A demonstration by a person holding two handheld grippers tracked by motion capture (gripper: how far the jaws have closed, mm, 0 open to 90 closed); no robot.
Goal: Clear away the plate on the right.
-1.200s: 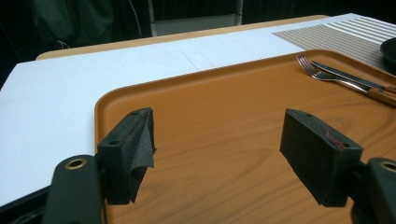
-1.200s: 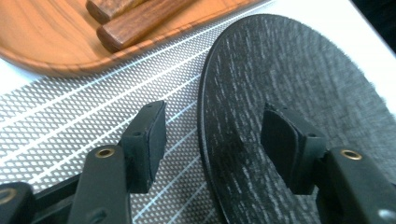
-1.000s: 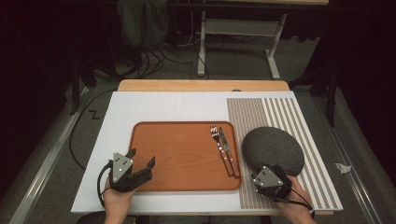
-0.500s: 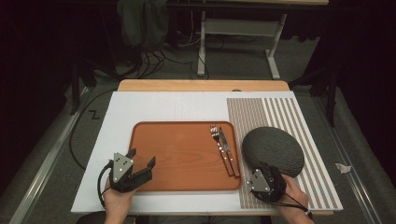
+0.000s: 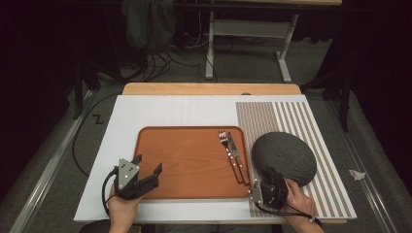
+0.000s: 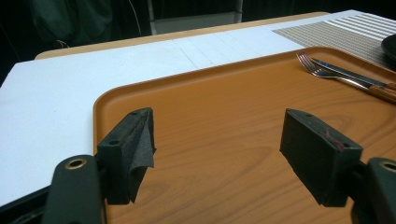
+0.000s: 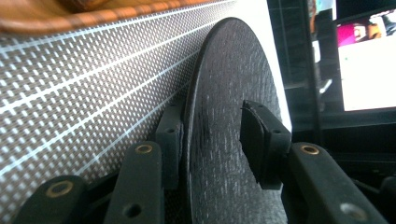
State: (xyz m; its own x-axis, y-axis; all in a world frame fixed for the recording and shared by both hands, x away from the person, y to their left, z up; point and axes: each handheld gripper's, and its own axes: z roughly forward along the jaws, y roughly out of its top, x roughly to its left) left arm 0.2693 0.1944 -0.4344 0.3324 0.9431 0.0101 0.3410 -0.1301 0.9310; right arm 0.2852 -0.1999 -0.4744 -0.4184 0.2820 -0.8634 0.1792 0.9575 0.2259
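A person sits at the near edge of a bench (image 5: 160, 109) covered by a white board, holding a two-jaw gripper in each hand; a striped woven placemat (image 5: 296, 119) lies on the right side of the board, and an orange-brown tray (image 5: 189, 160) sits in the middle.

The dark round plate (image 5: 286, 155) lies on the placemat, just right of the tray; its near-left rim is where the right gripper (image 5: 268, 180) has arrived. In the right gripper view the plate's rim (image 7: 219, 140) stands between the two fingers (image 7: 261, 140); one finger lies under the rim, against the placemat (image 7: 70, 93), and looks to be touching the plate's edge; the other hovers above the plate's top with a clear gap, so the plate is not yet clamped; these fingers have just been closing, with the plate's edge between them.

The left gripper (image 5: 145, 167) rests over the near-left corner of the tray; in the left gripper view its fingers (image 6: 133, 149) stand wide apart with nothing between them, above the bare tray floor (image 6: 219, 126).

A fork (image 5: 228, 150) and a knife (image 5: 237, 154) with wooden handles lie side by side along the tray's right edge, tines and blade pointing away from the person; they are well apart from the left gripper and near the plate.

Beyond the bench, the floor is dim, with cables and the white legs of another table.
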